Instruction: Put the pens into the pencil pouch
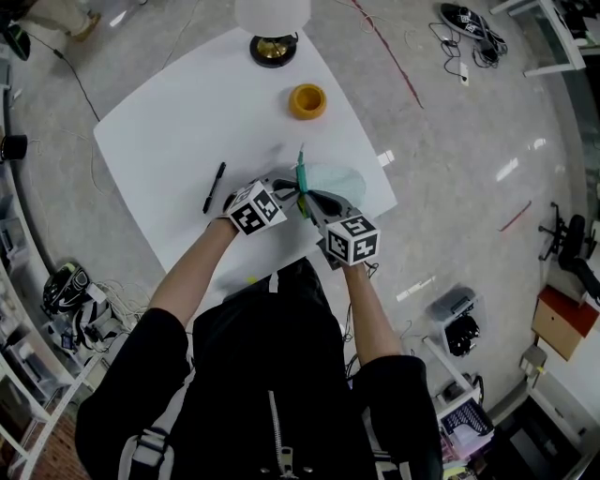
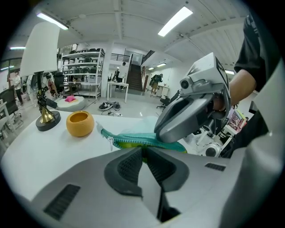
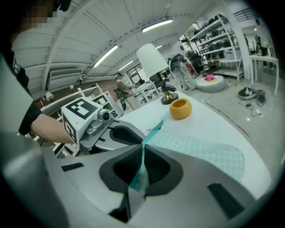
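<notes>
Teal pouch [image 1: 339, 180] edge sits pinched in left tool [image 2: 143, 150] and right tool [image 3: 141, 156]; pen [image 1: 215, 187] lies apart, left of both.

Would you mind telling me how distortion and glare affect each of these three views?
Head view: even light, sharp, glare streaks on the floor. Left gripper view: fisheye bending, dark corners, ceiling light blown out. Right gripper view: same bending, pouch sharp.

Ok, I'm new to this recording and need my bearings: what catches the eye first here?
The left gripper and right gripper both pinch the teal pouch at the near side of the white table. A black pen lies to their left in the head view; an orange bowl and a lamp stand farther back.
</notes>
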`<control>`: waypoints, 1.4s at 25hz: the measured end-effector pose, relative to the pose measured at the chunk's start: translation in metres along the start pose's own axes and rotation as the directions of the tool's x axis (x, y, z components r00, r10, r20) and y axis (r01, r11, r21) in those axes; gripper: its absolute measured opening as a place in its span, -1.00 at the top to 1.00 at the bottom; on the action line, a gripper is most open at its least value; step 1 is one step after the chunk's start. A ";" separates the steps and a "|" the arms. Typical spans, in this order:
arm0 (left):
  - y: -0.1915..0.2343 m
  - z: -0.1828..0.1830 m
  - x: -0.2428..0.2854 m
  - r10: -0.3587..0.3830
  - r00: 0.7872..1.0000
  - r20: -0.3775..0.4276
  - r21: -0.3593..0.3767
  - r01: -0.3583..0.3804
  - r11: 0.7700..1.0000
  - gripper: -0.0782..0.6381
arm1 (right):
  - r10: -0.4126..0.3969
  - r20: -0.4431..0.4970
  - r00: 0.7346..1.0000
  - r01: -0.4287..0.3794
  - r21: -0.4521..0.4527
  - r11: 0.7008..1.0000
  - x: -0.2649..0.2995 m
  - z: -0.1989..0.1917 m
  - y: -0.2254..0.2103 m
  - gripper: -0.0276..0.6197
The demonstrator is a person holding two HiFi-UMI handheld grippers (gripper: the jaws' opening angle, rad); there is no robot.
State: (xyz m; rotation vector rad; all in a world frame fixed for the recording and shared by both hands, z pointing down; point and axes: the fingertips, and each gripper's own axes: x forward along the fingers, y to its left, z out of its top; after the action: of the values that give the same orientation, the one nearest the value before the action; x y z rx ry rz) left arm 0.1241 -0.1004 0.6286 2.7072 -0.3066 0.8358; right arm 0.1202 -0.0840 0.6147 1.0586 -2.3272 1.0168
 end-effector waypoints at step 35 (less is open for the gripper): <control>0.028 -0.025 -0.084 0.245 0.969 0.038 -0.158 -0.236 0.959 0.34 | -0.020 0.010 1.000 0.020 -0.003 1.000 -0.006 -0.006 -0.008 0.84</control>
State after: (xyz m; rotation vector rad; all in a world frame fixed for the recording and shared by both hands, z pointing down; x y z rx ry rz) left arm 0.0352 -0.1081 0.6060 2.5865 -0.6958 0.7625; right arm 0.1300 -0.0803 0.6187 1.0868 -2.3205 1.0023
